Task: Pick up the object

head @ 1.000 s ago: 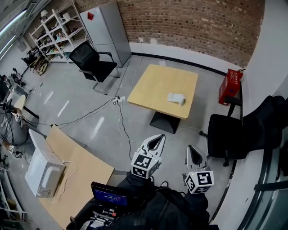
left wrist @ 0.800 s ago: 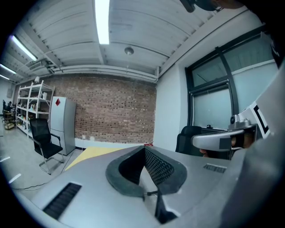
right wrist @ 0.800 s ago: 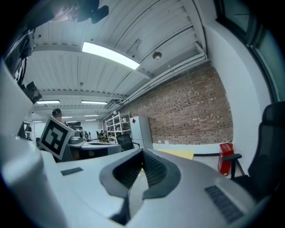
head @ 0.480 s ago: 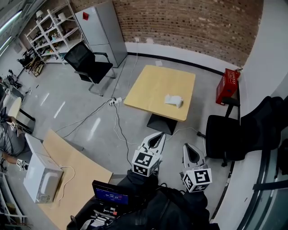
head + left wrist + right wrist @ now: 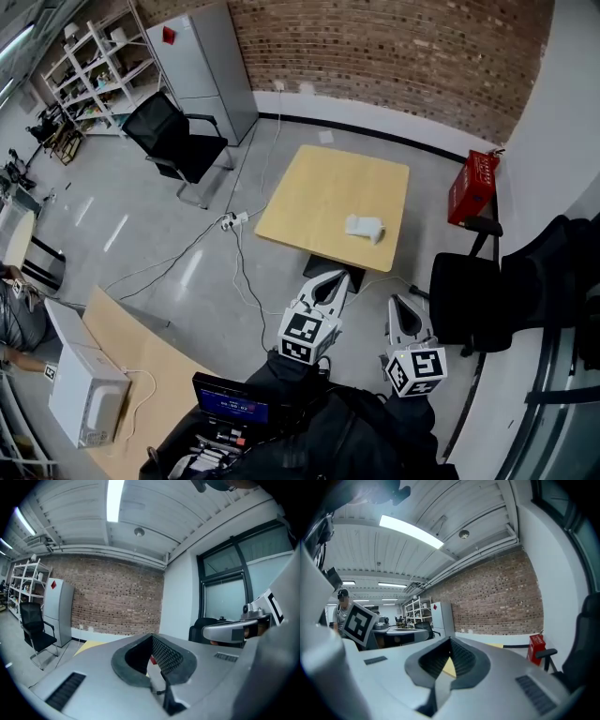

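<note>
Far left, a white microwave [image 5: 89, 394] sits on a wooden bench [image 5: 164, 356], and beyond it a black office chair [image 5: 178, 141] stands before a grey cabinet [image 5: 202, 61]. White cables [image 5: 246, 258] trail across the floor toward the square wooden table [image 5: 309, 187] at centre.

On that table, near its right edge, lies the object [image 5: 365, 226]. It is small and white, perhaps a folded cloth, though it is too distant to be sure.

Nearer the person, the left gripper [image 5: 335, 279] and the right gripper [image 5: 401, 303] point toward the table but are well apart from it. Each has its jaws pressed together with nothing between them. A red box [image 5: 473, 185] stands against the wall at right.

The pickup looks not yet begun. The likely risk is reaching the object with the jaws closed, which could nudge it off the nearby edge. The cables on the floor could also catch a foot on the way to the table.
</note>
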### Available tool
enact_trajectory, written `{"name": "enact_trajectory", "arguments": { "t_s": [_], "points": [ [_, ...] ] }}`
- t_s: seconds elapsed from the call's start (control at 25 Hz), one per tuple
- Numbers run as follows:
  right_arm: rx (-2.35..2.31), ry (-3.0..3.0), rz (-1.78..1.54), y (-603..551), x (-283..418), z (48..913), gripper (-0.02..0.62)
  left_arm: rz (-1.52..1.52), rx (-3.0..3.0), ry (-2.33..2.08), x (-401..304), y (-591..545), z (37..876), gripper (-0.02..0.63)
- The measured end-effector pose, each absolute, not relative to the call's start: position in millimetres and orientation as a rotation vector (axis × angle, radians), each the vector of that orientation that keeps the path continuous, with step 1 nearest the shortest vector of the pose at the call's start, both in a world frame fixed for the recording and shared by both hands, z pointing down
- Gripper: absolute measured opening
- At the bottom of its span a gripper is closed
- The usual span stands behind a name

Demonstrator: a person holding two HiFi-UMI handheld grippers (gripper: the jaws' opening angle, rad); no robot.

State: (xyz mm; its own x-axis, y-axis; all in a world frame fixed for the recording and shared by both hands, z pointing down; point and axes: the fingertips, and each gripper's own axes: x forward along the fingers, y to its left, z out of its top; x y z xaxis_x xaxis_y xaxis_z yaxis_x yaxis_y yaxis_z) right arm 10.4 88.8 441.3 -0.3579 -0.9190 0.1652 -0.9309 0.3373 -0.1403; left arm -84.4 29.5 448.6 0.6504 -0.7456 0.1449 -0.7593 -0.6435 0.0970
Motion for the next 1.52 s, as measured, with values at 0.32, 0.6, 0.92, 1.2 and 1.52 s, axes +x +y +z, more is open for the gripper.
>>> {"name": "enact_trajectory", "arguments": {
  "t_s": [0.32,0.6,0.92,1.2,1.52],
  "points": [
    [1.777,-2.478,0.332,42.6,1.9,445.8,0.003,0.151,2.721,-1.199,-94.0,-15.1,456.3,-0.002],
    [1.809,-2.433,0.354,27.7,-5.4,452.9,0.003,0.152,2.727,-1.132,-97.0,-34.3,463.2,-0.002],
    [1.828,-2.408,0.403,-0.7,25.4,463.2,0.003,0.149,2.732,-1.088,-65.4,-60.8,470.5,-0.002],
    [1.784,-2.478,0.366,-47.7,45.5,451.9,0.003,0.147,2.739,-1.147,-45.9,-101.9,460.8,-0.002],
    [1.770,-2.497,0.373,-96.3,77.6,452.3,0.004,0.167,2.745,-1.150,-14.2,-147.4,457.7,-0.002]
  ]
}}
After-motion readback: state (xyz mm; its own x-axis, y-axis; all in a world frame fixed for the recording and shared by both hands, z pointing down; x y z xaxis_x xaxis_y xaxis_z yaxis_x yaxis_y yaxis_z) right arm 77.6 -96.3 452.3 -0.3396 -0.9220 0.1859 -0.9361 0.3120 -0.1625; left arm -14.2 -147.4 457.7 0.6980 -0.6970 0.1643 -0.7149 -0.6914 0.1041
